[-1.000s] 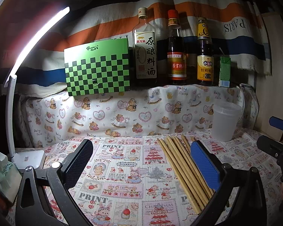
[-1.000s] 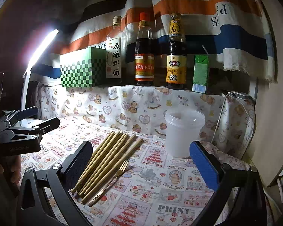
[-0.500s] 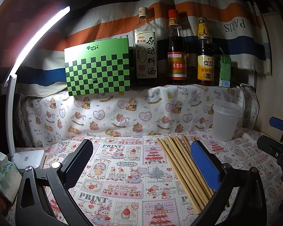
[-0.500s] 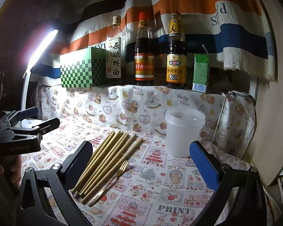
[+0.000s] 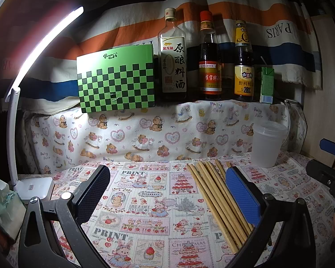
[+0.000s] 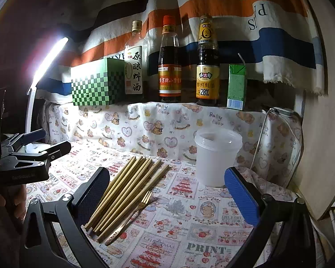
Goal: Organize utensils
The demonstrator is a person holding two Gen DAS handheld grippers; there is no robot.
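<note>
The bench [image 6: 212, 230] is covered w/ a printed cloth; a cup [image 6: 216, 156] is stood upright at its rear right. Chopsticks [image 6: 127, 189] are laid bundled left of the cup, w/ a fork [image 6: 131, 216] touching them. Left tool [image 5: 167, 198] and right tool [image 6: 167, 196] are held released above the bench, nothing gripped.

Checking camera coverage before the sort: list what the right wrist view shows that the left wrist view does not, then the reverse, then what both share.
Only the right wrist view shows the gold fork beside the chopsticks, and the left gripper. Only the left wrist view shows the lamp base and the right gripper. Both share the chopsticks, the plastic cup, three bottles and the checkered box.
</note>
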